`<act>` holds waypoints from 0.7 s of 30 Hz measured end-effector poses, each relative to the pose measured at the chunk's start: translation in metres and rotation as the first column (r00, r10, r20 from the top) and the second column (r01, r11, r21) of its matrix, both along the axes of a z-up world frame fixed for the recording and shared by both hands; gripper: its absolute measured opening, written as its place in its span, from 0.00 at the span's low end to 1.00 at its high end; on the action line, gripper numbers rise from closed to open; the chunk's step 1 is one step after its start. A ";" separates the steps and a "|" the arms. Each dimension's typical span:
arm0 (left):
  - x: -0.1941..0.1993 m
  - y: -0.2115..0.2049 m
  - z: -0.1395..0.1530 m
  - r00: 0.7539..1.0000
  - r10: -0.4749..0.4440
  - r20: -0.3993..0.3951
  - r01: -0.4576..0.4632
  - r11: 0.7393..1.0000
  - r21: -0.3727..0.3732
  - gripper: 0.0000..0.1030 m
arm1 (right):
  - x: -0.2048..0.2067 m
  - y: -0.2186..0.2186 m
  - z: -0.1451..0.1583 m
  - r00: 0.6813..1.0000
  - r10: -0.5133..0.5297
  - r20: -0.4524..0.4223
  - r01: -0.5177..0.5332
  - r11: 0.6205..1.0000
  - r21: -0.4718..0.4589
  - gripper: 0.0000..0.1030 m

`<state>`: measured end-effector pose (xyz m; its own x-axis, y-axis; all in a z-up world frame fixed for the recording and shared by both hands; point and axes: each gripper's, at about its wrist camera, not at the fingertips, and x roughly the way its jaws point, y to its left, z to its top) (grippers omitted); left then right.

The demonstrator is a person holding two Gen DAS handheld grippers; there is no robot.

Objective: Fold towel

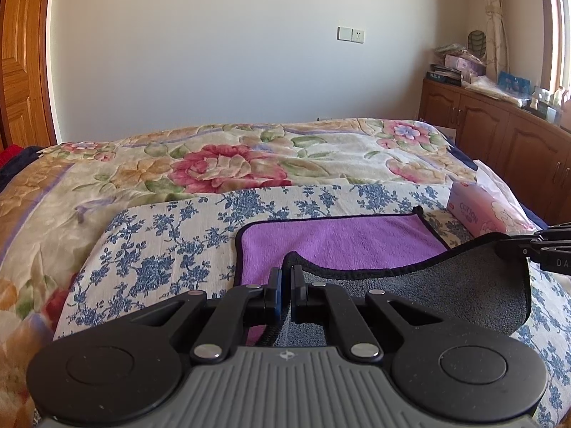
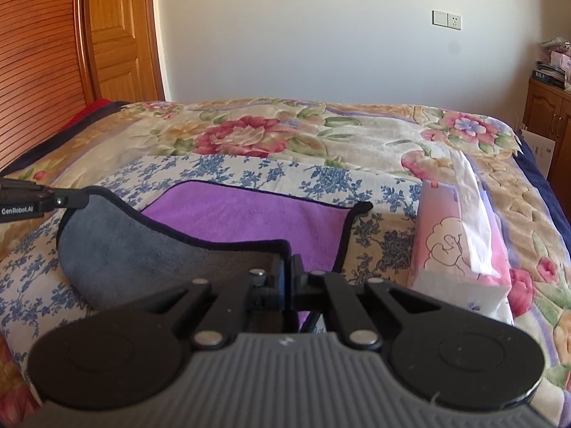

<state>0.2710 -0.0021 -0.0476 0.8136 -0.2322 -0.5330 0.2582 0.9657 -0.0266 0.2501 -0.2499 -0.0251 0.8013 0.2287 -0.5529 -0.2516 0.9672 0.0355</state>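
Observation:
A towel, purple (image 1: 335,239) on one face and grey (image 1: 428,299) on the other with a black hem, lies on a blue-flowered cloth on the bed. Its near edge is lifted, showing the grey underside, while the far purple half lies flat. My left gripper (image 1: 286,274) is shut on the near left corner of the towel. My right gripper (image 2: 289,264) is shut on the near right corner; it also shows at the right in the left wrist view (image 1: 499,246). The towel (image 2: 249,214) sags between the two grippers. The left gripper shows at the left edge of the right wrist view (image 2: 76,199).
A pink tissue box (image 2: 460,239) with a tissue sticking out stands just right of the towel, also in the left wrist view (image 1: 478,210). A flowered quilt (image 1: 228,164) covers the bed. Wooden cabinets (image 1: 499,132) stand at the right, a wooden door (image 2: 114,35) at the left.

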 end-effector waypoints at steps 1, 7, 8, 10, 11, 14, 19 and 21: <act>0.001 0.000 0.001 1.000 0.000 0.001 0.000 1.000 -0.001 0.05 | 0.001 0.000 0.000 1.000 0.001 0.002 -0.001 1.000 -0.001 0.04; 0.010 0.001 0.003 1.000 0.002 0.010 -0.002 1.000 -0.008 0.05 | 0.010 0.000 0.003 1.000 0.007 0.020 -0.007 1.000 -0.011 0.04; 0.012 0.001 0.003 1.000 0.003 0.010 -0.003 1.000 -0.009 0.05 | 0.012 0.000 0.003 1.000 0.009 0.023 -0.008 1.000 -0.013 0.04; 0.015 0.001 0.003 1.000 0.003 0.011 -0.003 1.000 -0.010 0.05 | 0.016 0.000 0.004 1.000 0.011 0.029 -0.010 1.000 -0.015 0.04; 0.015 0.001 0.004 1.000 0.004 0.011 -0.004 1.000 -0.010 0.05 | 0.017 0.000 0.004 0.999 0.012 0.032 -0.011 1.000 -0.017 0.04; 0.022 0.002 0.004 1.000 0.005 0.010 -0.004 1.000 -0.014 0.05 | 0.021 0.001 0.004 0.999 0.013 0.040 -0.013 1.000 -0.020 0.04; 0.032 0.000 0.007 1.000 0.001 0.017 -0.001 1.000 -0.018 0.05 | 0.028 0.000 0.002 0.999 0.013 0.048 -0.012 1.000 -0.023 0.04; 0.036 -0.001 0.008 1.000 -0.003 0.022 0.003 1.000 -0.016 0.05 | 0.030 0.000 0.001 0.999 0.011 0.050 -0.010 1.000 -0.024 0.04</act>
